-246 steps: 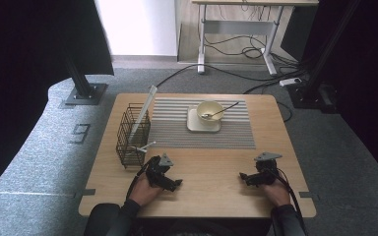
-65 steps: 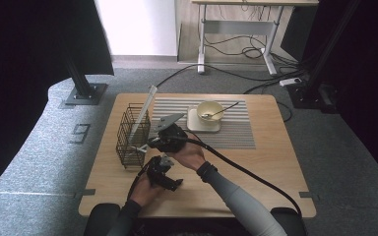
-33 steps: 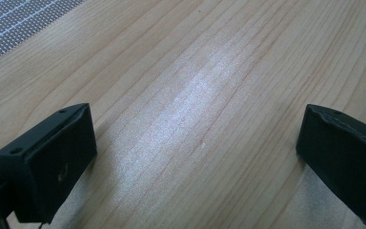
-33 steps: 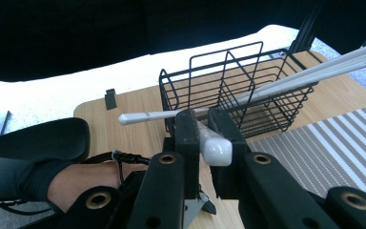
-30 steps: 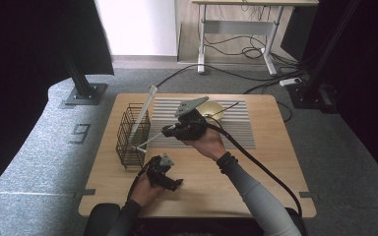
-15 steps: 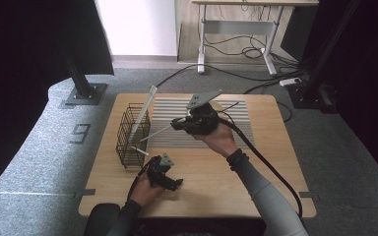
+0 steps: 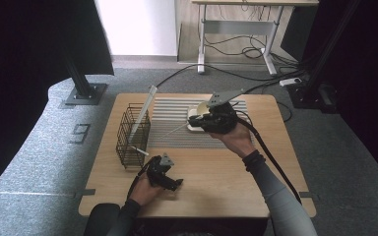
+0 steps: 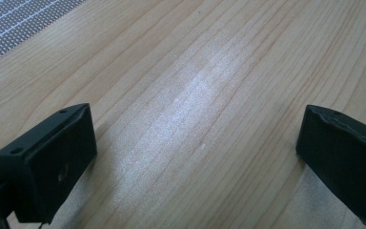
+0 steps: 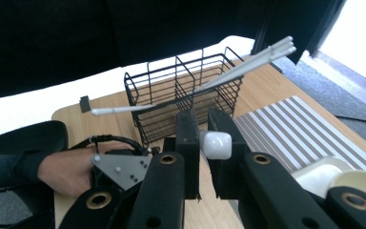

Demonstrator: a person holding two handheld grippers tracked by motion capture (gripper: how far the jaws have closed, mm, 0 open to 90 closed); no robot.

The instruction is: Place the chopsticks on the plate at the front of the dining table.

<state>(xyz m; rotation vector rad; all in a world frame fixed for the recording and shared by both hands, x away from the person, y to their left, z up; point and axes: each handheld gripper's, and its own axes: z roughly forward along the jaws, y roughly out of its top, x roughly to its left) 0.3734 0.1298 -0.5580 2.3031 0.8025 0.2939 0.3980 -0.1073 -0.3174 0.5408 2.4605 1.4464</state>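
Right tongs [image 9: 203, 143] are pinching the white plastic handle end of a long thin utensil [image 9: 216, 144], held up above the striped grey placemat [image 7: 170, 120] near the black wire basket [image 7: 133, 135]. Left tongs [image 8: 195, 157] sit spread wide over the bare wooden worktop [image 8: 209, 71].

The high view looks forward and down from above the near edge of the wooden table [image 7: 216, 172], taking in the whole top. The left gripper view sits very close over bare tabletop. The right gripper view faces level across the table toward the wire basket [image 9: 186, 95], shared with the high view's centre left.
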